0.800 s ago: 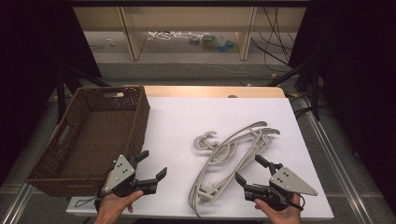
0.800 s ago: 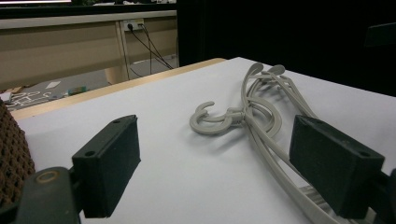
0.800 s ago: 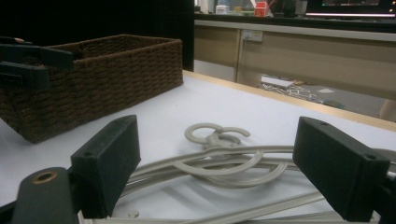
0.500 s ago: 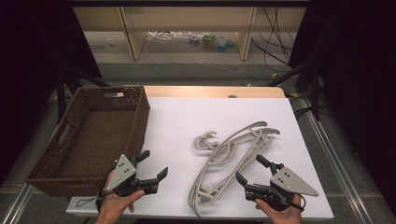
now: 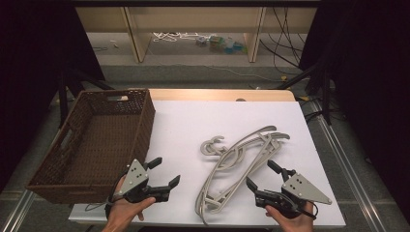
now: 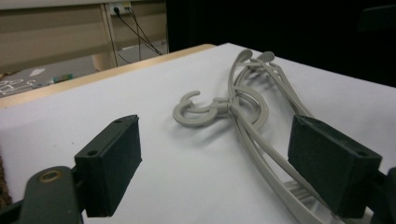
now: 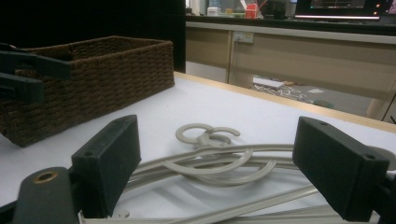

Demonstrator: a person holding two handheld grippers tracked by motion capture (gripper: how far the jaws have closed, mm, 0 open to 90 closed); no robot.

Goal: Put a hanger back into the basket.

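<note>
A pile of grey hangers lies on the white table right of centre in the high view, hooks at the pile's upper left and the arms running from the upper right down to the lower middle of the frame. The right gripper sits at the lower right just beside the pile's lower end, its jaws spread wide and empty, while the left gripper rests at the lower left, also wide apart and holding nothing. A brown wicker basket stands at the left of the frame, just beside the left gripper.
</note>
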